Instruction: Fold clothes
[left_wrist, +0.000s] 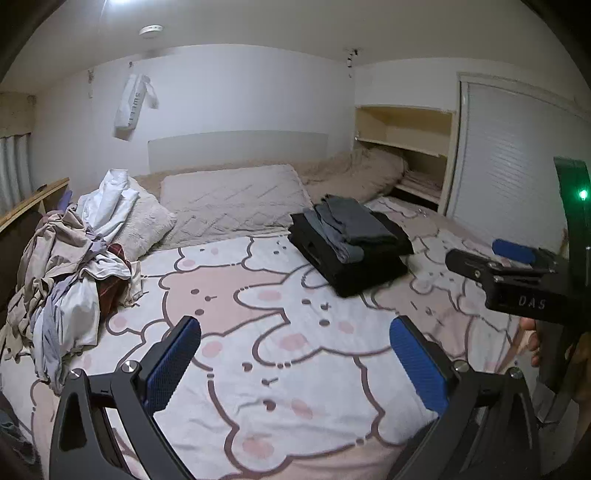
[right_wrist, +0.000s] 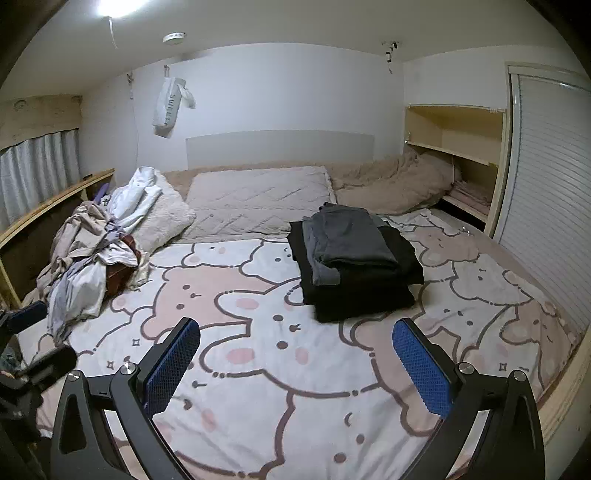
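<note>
Fingers of the left gripper (left_wrist: 295, 354) stand spread wide at the near edge of the bed, blue pads facing each other, nothing between them but the bear-printed bedspread (left_wrist: 258, 302). The right gripper (right_wrist: 295, 354) is released the same way, its fingers apart and empty over the same cover. In the left wrist view the right gripper shows at the right edge, black body and a blue pad, with part of the person's hand (left_wrist: 532, 339) below it; in the right wrist view a blue pad of the left gripper shows at the left edge.

Between the fingers and the clothes lies only bare bedspread; nothing stands in the way. Farther back, right of centre, sits the folded stack (right_wrist: 354, 262): black garments underneath, a grey one on top, all resting flat on the cover. On the left side of the bed, well apart from the stack, lies the unfolded pile (right_wrist: 92, 266) of white, beige, lilac and dark red cloth, spilling toward the bed's left edge and leaning against a fluffy cushion (right_wrist: 162, 218).

Behind these lie a quilted pillow (right_wrist: 258, 199) and a crumpled beige blanket (right_wrist: 395, 184) toward the right. At the far right stand open shelves (right_wrist: 454, 147) and a slatted sliding door (right_wrist: 546, 192). A white bag (right_wrist: 168, 107) hangs on the far wall, and curtains (right_wrist: 37, 166) close the left.
</note>
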